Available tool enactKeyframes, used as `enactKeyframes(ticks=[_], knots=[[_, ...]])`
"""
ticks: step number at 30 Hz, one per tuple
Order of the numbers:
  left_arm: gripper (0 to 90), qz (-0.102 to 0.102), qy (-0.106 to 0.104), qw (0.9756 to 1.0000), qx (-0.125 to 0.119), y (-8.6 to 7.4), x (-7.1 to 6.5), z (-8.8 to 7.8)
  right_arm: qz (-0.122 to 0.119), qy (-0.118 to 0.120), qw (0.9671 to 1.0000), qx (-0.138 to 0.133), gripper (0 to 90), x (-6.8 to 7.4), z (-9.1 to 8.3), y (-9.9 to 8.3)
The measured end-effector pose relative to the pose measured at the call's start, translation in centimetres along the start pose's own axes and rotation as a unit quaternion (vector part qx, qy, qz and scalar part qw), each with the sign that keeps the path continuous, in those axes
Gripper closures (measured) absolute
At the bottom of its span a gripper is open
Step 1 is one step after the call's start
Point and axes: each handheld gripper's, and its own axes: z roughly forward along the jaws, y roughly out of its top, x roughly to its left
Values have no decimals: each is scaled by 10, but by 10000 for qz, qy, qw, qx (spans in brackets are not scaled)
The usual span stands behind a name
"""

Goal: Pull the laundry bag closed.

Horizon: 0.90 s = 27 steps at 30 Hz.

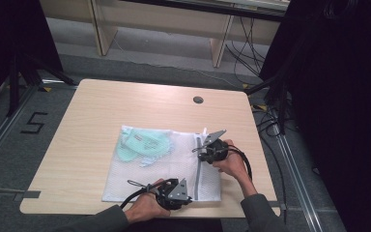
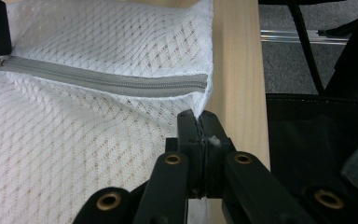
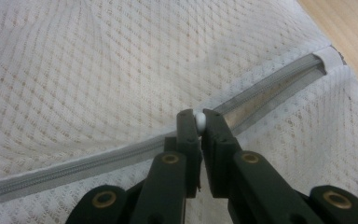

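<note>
My left gripper [image 2: 199, 122] pinches the corner of the white mesh laundry bag [image 2: 74, 154] near its grey zipper [image 2: 107, 80]. My right gripper [image 3: 199, 122] is closed on the small white zipper pull [image 3: 199, 121], on the light wooden table [image 1: 87, 111].

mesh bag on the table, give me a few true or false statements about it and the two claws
1. The white mesh bag lies flat on the wooden table. True.
2. The left claw stands wide open above the bag. False: its jaws are shut on the bag's corner, by the end of the grey zipper.
3. The right claw pinches a small white zipper pull. True.
4. Something mint green shows through the mesh. True.
5. The zipper is closed along its whole length. False: in the right gripper view it gapes open beyond the pull.
</note>
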Motion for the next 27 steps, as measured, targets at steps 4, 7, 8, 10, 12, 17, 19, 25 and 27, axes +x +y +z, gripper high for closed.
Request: enactKeyframes(ticks=[4, 7, 8, 10, 12, 17, 19, 25, 27], knots=[[889, -33, 0, 10000, -23, 1, 0, 0, -95, -78, 9999, 8, 867, -2, 3, 2], [889, -4, 5, 10000, -13, 1, 0, 1, -92, -114, 9999, 5, 867, -4, 3, 3], [888, 25, 11, 10000, 14, 1, 0, 0, -100, -130, 9999, -4, 867, -5, 3, 3], [888, 24, 14, 10000, 24, 1, 0, 0, -59, -122, 9999, -1, 867, -5, 3, 3], [888, -33, 9, 10000, -24, 1, 0, 0, -48, -114, 9999, 42, 867, -4, 4, 4], [889, -50, 35, 10000, -22, 1, 1, -1, -96, -141, 9999, 7, 866, -6, 5, 5], [889, -72, 51, 9999, -47, 1, 0, 0, -100, -163, 9998, 17, 866, -7, 5, 5], [889, -52, 44, 10000, -12, 1, 0, -1, -93, -124, 9998, -81, 867, -13, 5, 7], [889, 7, 15, 10000, 43, 1, 1, -1, -99, -195, 9997, -86, 866, -14, 5, 7]])
